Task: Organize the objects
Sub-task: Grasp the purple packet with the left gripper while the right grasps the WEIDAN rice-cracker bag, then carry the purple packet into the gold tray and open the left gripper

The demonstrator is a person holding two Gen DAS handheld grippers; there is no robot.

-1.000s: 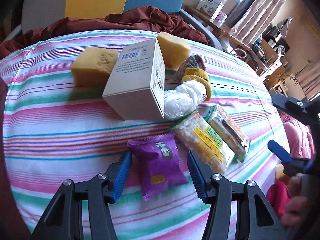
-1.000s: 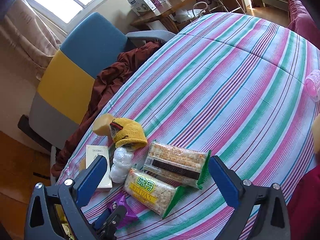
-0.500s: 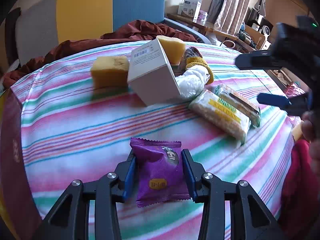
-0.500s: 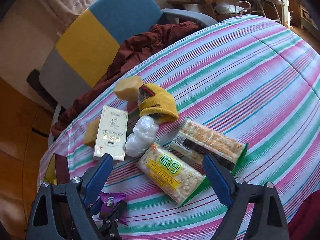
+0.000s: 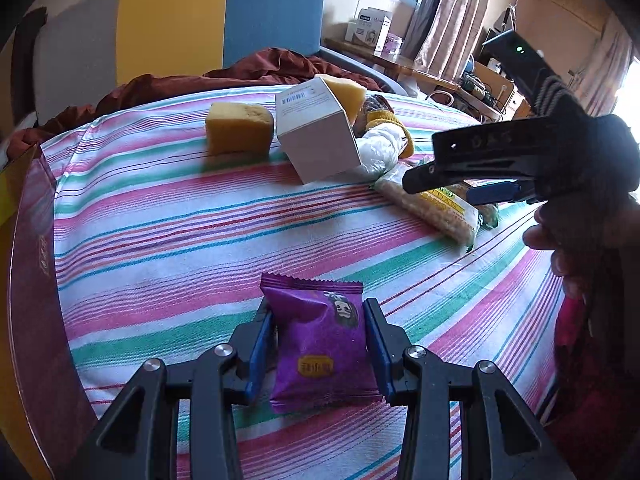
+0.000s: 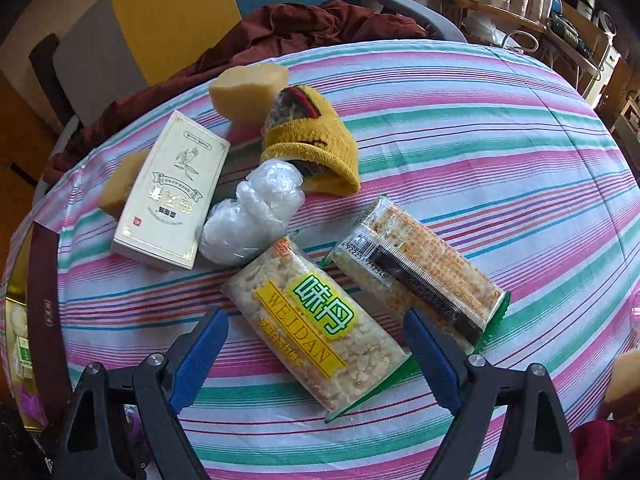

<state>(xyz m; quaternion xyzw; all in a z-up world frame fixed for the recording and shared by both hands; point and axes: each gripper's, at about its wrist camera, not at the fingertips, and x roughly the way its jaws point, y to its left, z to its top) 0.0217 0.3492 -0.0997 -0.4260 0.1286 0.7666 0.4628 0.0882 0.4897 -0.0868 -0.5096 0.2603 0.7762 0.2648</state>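
My left gripper [image 5: 320,332] is shut on a purple snack packet [image 5: 320,344] and holds it just above the striped cloth. My right gripper [image 6: 316,340] is open, its blue fingers either side of the yellow-labelled rice cracker pack [image 6: 320,320], which also shows in the left wrist view [image 5: 432,208]. A second cracker pack [image 6: 420,264] lies to its right. Behind them lie a white box [image 6: 168,196], a clear plastic bag [image 6: 252,216], a yellow knit hat [image 6: 312,144] and two yellow sponges [image 5: 238,128] [image 6: 248,88].
A dark red box [image 5: 32,280] with a gold inside stands at the table's left edge [image 6: 44,312]. A maroon cloth [image 6: 312,24] lies on the blue and yellow chair [image 5: 224,16] behind the table. The right gripper's body [image 5: 520,152] reaches in at the right of the left wrist view.
My left gripper closed on the purple packet and drew it back from the pile. My right gripper moved down and in, over the yellow-labelled cracker pack.
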